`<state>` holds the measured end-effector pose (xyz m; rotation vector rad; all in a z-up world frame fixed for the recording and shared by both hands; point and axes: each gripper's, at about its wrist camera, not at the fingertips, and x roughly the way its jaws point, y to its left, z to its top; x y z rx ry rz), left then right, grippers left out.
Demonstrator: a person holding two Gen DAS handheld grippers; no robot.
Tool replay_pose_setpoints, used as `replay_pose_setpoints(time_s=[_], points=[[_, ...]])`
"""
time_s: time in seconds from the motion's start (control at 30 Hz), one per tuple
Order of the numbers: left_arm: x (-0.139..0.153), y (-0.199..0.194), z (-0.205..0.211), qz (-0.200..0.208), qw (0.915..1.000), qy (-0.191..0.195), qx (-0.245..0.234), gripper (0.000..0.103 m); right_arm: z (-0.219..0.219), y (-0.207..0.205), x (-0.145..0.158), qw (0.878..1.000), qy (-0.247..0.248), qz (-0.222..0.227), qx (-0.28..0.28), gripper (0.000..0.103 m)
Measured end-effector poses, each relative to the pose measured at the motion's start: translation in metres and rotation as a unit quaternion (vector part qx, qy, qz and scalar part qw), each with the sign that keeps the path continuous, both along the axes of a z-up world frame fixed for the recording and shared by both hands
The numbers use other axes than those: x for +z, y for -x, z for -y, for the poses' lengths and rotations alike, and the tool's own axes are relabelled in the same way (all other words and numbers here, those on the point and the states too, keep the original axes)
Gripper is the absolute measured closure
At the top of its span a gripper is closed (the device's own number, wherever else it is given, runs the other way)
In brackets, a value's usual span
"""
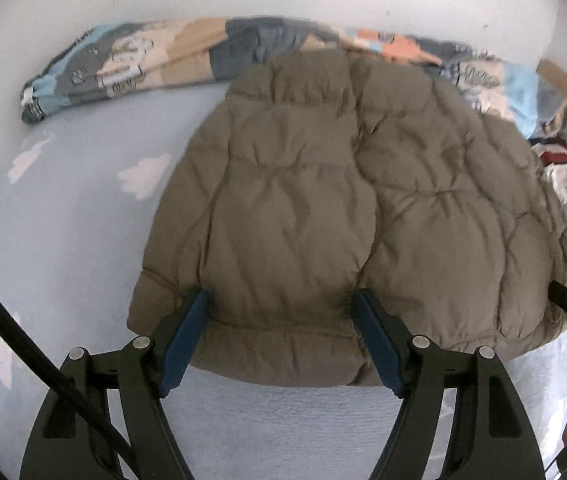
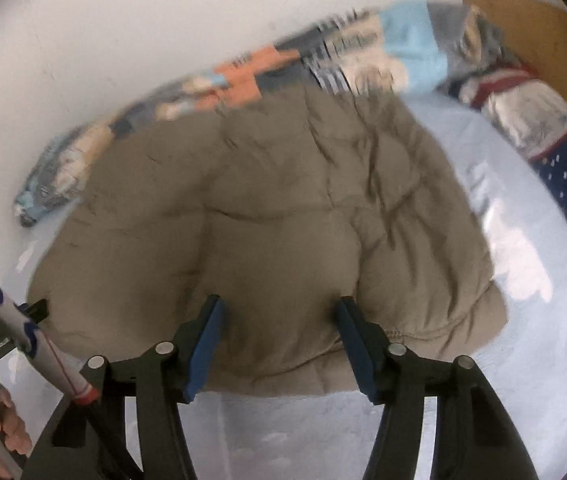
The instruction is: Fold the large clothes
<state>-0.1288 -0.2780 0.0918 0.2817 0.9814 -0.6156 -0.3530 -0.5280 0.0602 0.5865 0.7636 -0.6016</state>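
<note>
Puffy quilted taupe jacket (image 1: pixel 323 208) on pale blue sheet (image 1: pixel 63 208), left gripper (image 1: pixel 281 300) and right gripper (image 2: pixel 279 304) both parted, empty.

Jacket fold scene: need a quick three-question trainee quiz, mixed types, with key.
1. True or false: the jacket lies spread on the bed sheet.
2. What lies along the wall behind the jacket? A) rolled patterned quilt B) wooden chair C) laundry basket
3. Fill in: in both wrist views the hem of the jacket sits between the blue ____ of the left gripper and the right gripper.

Key: 1 true. 2 A, the rolled patterned quilt. 3 pads; the jaws stand apart, and a firm pinch is not clear.
</note>
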Motion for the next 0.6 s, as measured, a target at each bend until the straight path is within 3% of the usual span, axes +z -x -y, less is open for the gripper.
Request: replay_pose_setpoints(time_s=[0.23,0.4,0.6], points=[[-0.015,-0.007,0.012,-0.018,0.9995,-0.025,0.0,0.025,0.008,-0.012,-0.027,0.999,-0.022,-0.031,0.014,0.039],[0.007,-0.002,0.0,-0.017,0.9998,0.006,0.005,0.025,0.012,-0.001,-0.017,0.999,-0.046,-0.011,0.0,0.038],[0.018,-0.015,-0.025,-0.027,0.9982,0.031,0.043,0.025,0.019,0.033,0.008,0.994,-0.079,0.053,-0.046,0.036]])
